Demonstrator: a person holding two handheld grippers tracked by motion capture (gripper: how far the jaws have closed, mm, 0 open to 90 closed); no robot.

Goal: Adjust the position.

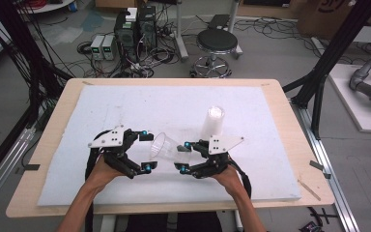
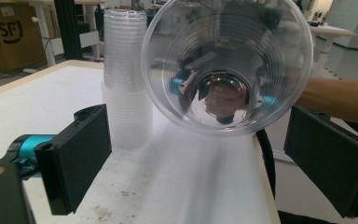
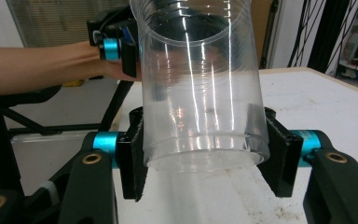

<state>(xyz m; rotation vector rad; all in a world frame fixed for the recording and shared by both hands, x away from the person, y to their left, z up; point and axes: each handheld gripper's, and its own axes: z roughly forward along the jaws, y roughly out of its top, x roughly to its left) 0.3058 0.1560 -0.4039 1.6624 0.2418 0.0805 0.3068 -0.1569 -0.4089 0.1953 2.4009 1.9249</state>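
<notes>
The left gripper hovers just left of the clear cup, its fingers spread apart and released, the cup's open mouth facing them without touching. The clear cup lies tilted on its side above the white bench, its base end clenched between the fingers of the right gripper, just right of the cup. Behind the cup and to its right, a stack of cups stands upright on the bench.

Robotics lab, computer towers on floor, tangled cables, black frame struts, stool
</notes>
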